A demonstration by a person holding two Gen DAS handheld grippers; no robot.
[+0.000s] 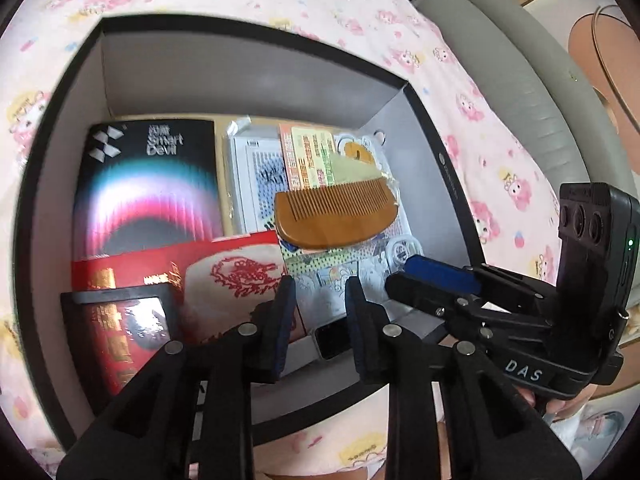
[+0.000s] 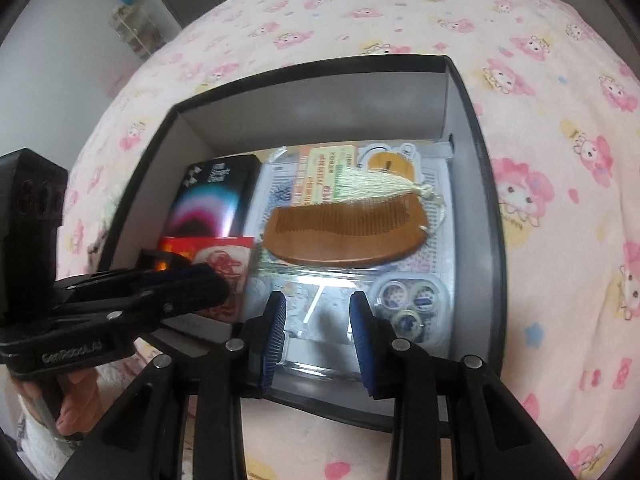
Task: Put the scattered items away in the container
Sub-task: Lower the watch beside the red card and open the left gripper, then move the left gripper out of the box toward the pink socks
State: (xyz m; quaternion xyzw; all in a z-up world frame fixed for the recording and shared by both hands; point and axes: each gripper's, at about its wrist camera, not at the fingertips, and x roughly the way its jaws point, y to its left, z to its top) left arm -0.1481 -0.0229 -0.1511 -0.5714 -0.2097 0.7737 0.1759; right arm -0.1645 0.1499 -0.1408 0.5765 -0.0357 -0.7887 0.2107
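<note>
A black box [image 1: 430,128] [image 2: 486,184] with grey inner walls sits on a pink cartoon bedsheet. Inside lie a wooden comb [image 1: 336,216] [image 2: 344,232] with a cream tassel [image 2: 372,188], a black "Smart Devil" box [image 1: 152,184] [image 2: 212,196], a red and white packet [image 1: 224,276] [image 2: 222,268], a black framed red item [image 1: 120,324], a clear case with small round parts [image 2: 412,304] and printed cards [image 1: 312,152]. My left gripper [image 1: 320,316] is open and empty over the box's near side. My right gripper [image 2: 318,336] is open and empty over the near edge.
The bedsheet [image 2: 560,120] surrounds the box. A grey padded bed edge [image 1: 520,80] runs along the right in the left wrist view. A wall and a small shelf [image 2: 132,28] stand at the far left in the right wrist view.
</note>
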